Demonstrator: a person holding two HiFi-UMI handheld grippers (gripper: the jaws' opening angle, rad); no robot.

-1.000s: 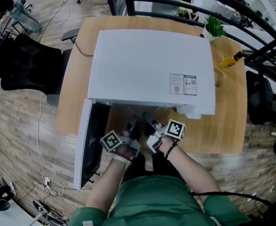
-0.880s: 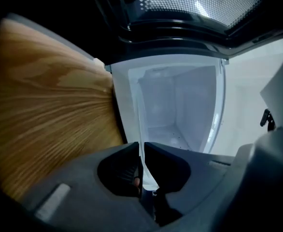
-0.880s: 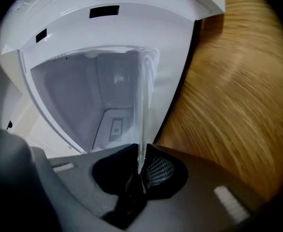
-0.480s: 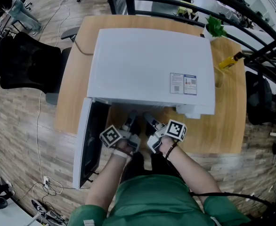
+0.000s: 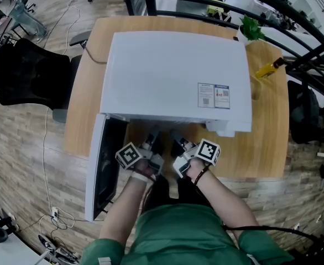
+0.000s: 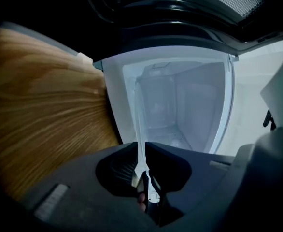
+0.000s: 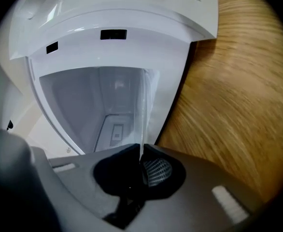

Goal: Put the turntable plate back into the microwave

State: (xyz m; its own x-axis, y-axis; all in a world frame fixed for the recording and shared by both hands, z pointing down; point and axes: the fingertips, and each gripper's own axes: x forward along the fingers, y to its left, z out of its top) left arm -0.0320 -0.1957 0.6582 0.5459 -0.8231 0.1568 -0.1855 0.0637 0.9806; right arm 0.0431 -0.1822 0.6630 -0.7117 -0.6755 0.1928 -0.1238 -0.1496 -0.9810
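Turntable plate (image 6: 140,129) at microwave (image 5: 173,76) mouth

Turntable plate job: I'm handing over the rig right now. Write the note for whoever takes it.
Left gripper: shut on the rim of the clear glass turntable plate.
Right gripper: jaws have just been closing and are shut on the plate's other side.
Things: white microwave on the wooden table, door swung open at the left. The plate is held at the mouth of the cavity.
Done: door open, plate gripped by both.
Left: carry the plate in, seat it on the cavity floor, release, withdraw.
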